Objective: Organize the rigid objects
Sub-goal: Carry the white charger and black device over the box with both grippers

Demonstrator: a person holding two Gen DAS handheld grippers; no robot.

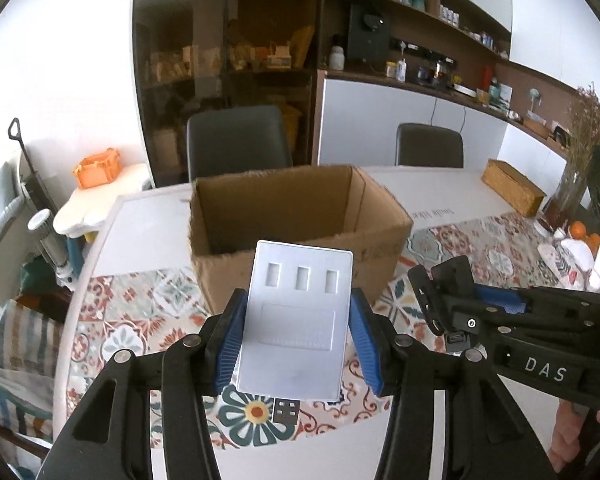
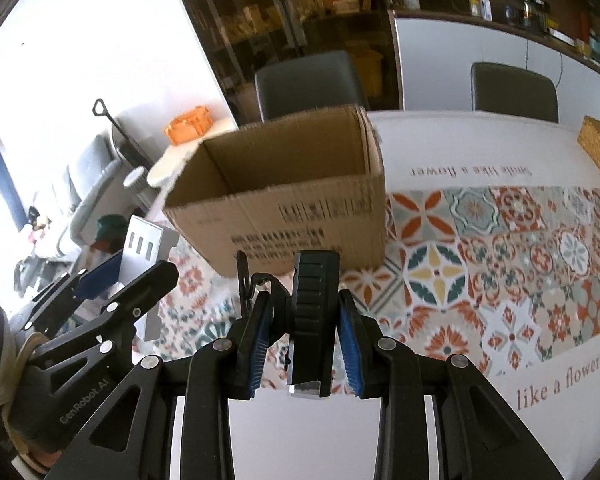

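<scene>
My left gripper (image 1: 298,300) is shut on a flat white USB hub (image 1: 296,320) with three slots and a plug at its near end; the blue pads press on its long sides. It hangs above the patterned table, just before an open cardboard box (image 1: 280,208). In the right wrist view my right gripper (image 2: 304,304) is shut on a black ribbed clip-like gadget (image 2: 313,320), also short of the box (image 2: 300,216). The left gripper (image 2: 128,276) with the hub (image 2: 146,240) shows at the left there. The right gripper (image 1: 479,300) shows at the right of the left wrist view.
A wicker box (image 1: 511,188) lies at the table's far right, near a vase of dried flowers (image 1: 579,168) and oranges (image 1: 577,230). Two dark chairs (image 1: 238,140) (image 1: 429,144) stand behind the table. An orange container (image 1: 98,168) sits on a small side table at the left.
</scene>
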